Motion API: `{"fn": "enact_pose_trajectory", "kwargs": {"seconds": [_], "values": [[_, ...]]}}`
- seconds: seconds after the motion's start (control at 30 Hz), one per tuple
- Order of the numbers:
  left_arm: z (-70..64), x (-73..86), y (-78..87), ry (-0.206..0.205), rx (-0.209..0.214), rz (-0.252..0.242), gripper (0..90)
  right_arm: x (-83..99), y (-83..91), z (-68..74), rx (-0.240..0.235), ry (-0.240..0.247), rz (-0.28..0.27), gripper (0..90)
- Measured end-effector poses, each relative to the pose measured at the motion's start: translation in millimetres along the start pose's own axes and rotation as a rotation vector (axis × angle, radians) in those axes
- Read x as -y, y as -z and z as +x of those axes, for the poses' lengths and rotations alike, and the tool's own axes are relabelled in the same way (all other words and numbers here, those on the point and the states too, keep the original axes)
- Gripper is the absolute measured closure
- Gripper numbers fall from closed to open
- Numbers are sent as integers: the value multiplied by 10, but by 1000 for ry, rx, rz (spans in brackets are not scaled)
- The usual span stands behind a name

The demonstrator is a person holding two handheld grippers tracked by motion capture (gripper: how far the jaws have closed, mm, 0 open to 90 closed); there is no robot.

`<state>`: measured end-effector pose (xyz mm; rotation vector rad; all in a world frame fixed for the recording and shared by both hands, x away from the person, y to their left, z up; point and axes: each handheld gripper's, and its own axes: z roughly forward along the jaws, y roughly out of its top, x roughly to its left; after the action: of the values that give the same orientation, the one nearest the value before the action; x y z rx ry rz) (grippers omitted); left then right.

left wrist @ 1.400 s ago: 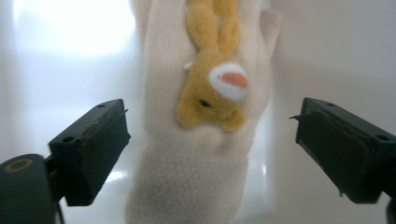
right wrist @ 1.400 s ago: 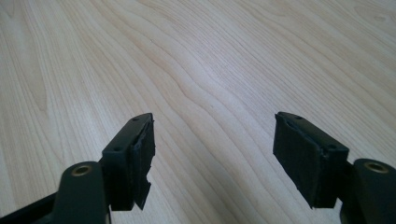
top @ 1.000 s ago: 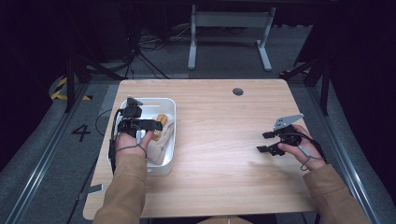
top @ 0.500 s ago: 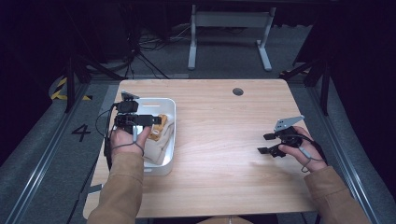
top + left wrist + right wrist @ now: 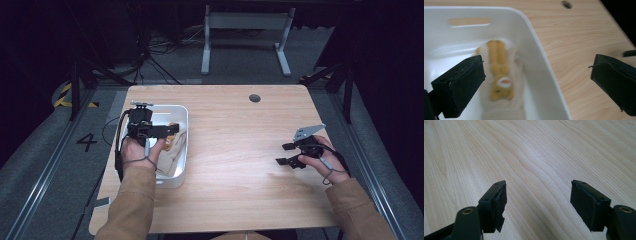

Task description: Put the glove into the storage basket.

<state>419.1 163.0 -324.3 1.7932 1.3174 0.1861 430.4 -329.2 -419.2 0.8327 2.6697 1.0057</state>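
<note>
Left tool [image 5: 167, 131] over the white bin [image 5: 182, 150], right tool [image 5: 286, 153] on bare table [image 5: 235, 150].

In the high view the white bin sits at about 9 o'clock on the table, and a tan-and-orange soft toy [image 5: 172, 145] lies inside it toward its 3 o'clock wall. The left tool hangs above the bin, jaws spread wide; in the left gripper view one jaw is over the bin floor beside the toy [image 5: 499, 80] and the other is out past the bin wall [image 5: 541, 67] over the wood, nothing clamped. At about 4 o'clock the right tool [image 5: 537, 205] is held low over bare wood, jaws apart and gripping nothing, well apart from the bin.
</note>
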Motion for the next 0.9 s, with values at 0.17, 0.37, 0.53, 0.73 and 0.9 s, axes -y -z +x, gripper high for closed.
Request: {"fn": "enact_pose_trajectory", "kwargs": {"seconds": [0.17, 0.37, 0.53, 0.73, 0.9], "values": [[-207, 17, -44, -67, 90, 7, 0, -2, 7, 5, 1, -4, 0, 300], [-644, 128, -155, -180, 191, 29, 0, 22, -3, -3, 9, -1, 12, 299], [-879, 304, -350, -289, 390, 41, 0, 23, 12, 2, 9, 0, -1, 299], [-1013, 490, -570, -346, 393, 66, 0, 34, 0, -6, 10, 5, 6, 298], [-1093, 682, -769, -410, 443, 74, 0, 57, -5, -20, 15, -2, 13, 297]]}}
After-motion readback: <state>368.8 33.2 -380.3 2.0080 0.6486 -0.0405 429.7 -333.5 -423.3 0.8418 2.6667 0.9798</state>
